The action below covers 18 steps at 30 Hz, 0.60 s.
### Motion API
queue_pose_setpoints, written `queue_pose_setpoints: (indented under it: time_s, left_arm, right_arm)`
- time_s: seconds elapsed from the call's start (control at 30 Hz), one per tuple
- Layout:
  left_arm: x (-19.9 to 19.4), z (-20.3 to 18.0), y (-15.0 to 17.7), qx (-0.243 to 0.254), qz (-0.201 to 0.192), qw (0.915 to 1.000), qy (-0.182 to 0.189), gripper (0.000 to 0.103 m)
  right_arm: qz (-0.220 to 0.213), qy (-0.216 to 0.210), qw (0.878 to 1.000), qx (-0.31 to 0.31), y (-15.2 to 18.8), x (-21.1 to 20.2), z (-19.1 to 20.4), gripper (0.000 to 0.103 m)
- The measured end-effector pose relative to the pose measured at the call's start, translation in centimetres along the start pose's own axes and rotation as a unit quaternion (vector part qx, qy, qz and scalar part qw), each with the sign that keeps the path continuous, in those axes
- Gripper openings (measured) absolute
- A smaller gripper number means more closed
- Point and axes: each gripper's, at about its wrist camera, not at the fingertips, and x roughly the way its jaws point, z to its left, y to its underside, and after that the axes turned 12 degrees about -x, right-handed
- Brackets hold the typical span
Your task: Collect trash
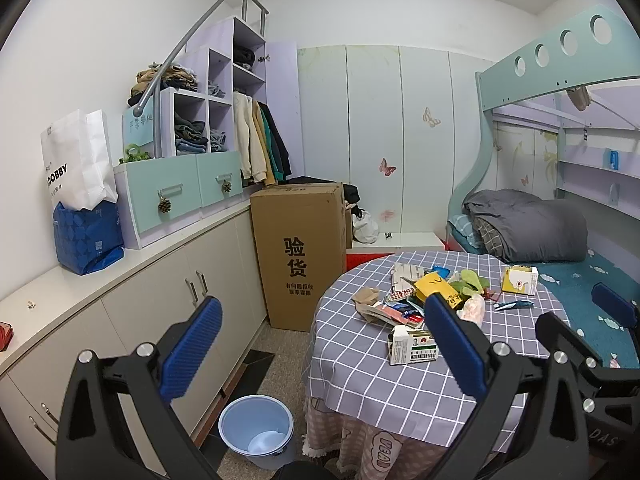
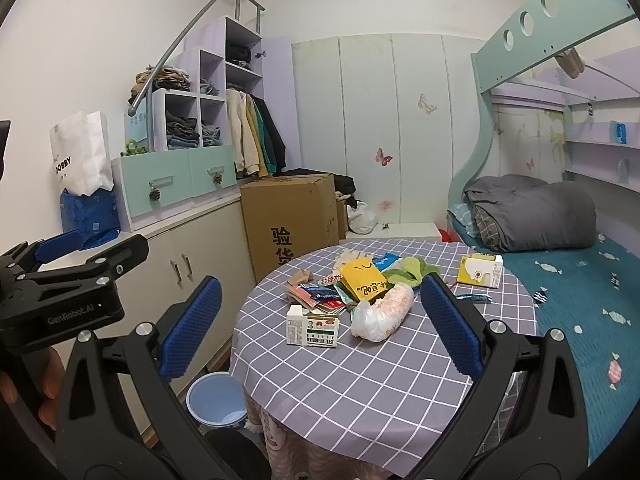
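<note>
We are holding the left gripper (image 1: pixel 320 340) and the right gripper (image 2: pixel 320 324) up off the round table (image 2: pixel 360 392), both with fingers spread wide and gripping nothing. The trash is lying in a heap near the middle of the checked tablecloth: a green-and-white carton (image 2: pixel 313 327) nearest us, a crumpled plastic bag (image 2: pixel 382 312) just beside it, a yellow packet (image 2: pixel 364 280) behind, and a yellow box (image 2: pixel 480 270) sitting apart toward the bed (image 2: pixel 580 300). A blue bucket (image 1: pixel 256 428) is standing on the floor beside the table
</note>
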Motion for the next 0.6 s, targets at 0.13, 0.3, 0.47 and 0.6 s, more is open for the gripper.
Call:
queue_pose_setpoints:
  time_s: [0.13,0.3,0.47,0.6]
  left_arm:
    - [0.2,0.2,-0.1,0.001,0.004,1.0000,-0.001,0.099]
    - [0.5,0.3,0.1,0.003,0.009,1.0000,-0.002,0.099]
    - [0.9,0.1,0.0,0.003,0.014,0.9999,-0.002,0.099]
    - [1.4,0.0,0.3,0.004,0.023,0.9997,0.004,0.099]
  right_arm:
    - [0.003,0.003,1.000,0.001,0.2,0.3,-0.3,0.097]
    - [0.006,0.004,1.000,0.006,0.5,0.5,-0.6,0.097]
    - [0.011,-0.010,1.000,0.019,0.8,0.8,-1.2,0.097]
    - [0.012,-0.008,1.000,0.021,1.1,1.0,-1.4,0.097]
